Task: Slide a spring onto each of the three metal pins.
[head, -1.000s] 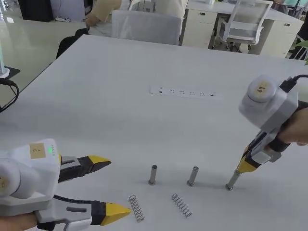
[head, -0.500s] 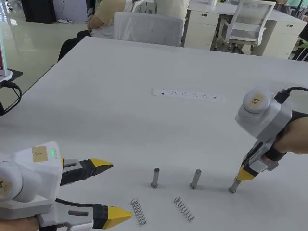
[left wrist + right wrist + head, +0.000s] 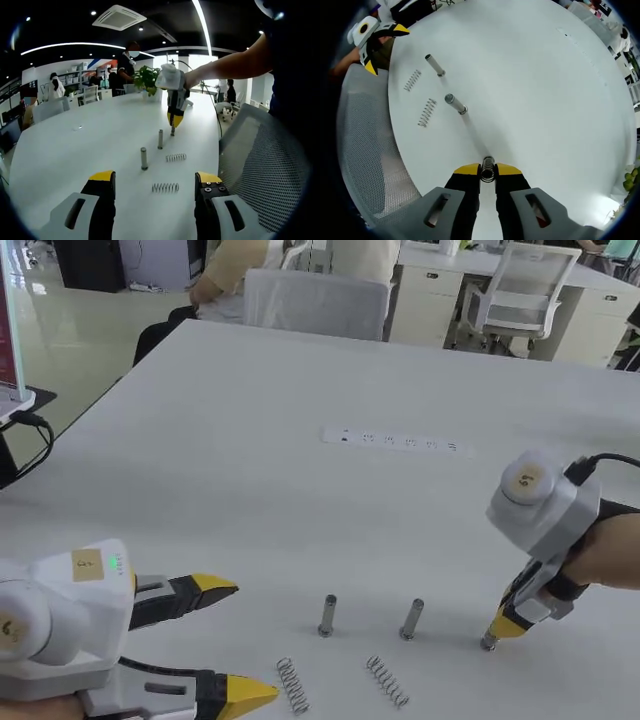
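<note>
Standing in a row low in the head view are three metal pins [image 3: 411, 620]. The right claw [image 3: 503, 628] is clamped on one spring [image 3: 488, 169] at the top of the rightmost pin [image 3: 489, 642]. Two loose springs [image 3: 291, 685] lie on the tabletop [image 3: 300, 490] just below the other two pins, and the left claw [image 3: 252, 642] gapes apart at lower left.

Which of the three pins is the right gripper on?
The rightmost pin, under the right gripper, whose jaws clamp a spring; the other two pins stand bare.
</note>
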`<state>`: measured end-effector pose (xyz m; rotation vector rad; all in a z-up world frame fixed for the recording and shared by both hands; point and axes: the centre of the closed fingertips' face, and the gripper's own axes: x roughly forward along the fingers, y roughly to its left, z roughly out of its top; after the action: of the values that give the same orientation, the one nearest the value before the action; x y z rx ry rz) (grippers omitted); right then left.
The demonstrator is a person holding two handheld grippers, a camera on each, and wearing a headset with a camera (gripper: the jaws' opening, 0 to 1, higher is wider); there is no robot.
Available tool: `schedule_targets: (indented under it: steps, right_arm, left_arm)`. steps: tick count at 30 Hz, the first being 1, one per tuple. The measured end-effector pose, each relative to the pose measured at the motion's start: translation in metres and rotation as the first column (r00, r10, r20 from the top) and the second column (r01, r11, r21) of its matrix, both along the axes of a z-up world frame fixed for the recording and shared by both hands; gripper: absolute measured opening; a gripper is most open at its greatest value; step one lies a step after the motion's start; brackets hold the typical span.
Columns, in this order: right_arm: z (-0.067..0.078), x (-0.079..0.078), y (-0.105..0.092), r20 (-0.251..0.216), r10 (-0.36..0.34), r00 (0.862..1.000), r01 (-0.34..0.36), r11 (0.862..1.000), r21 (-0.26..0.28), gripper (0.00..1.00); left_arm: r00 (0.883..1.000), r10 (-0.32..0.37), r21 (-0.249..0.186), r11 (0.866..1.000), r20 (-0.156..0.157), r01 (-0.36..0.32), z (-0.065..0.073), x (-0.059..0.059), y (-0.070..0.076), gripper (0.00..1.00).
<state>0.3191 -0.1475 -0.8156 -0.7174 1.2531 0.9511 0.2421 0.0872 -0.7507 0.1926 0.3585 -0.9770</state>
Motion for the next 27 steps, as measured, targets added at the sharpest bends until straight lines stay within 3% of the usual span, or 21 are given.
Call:
schedule_targets:
  steps: [13, 27]
  right_arm:
    - [-0.0086, 0.0017, 0.0006, -0.006, 0.003, 1.0, -0.003, 1.0, -0.009, 0.09]
    - [-0.0078, 0.0019, 0.0026, -0.001, -0.006, 1.0, 0.006, 1.0, 0.009, 0.1]
  left_arm:
    - [1.0, 0.003, 0.0, 1.0, -0.002, -0.003, 0.0004, 0.0022, 0.0015, 0.6]
    - [1.0, 0.004, -0.006, 1.0, -0.001, -0.004, 0.0009, 0.0019, 0.0014, 0.6]
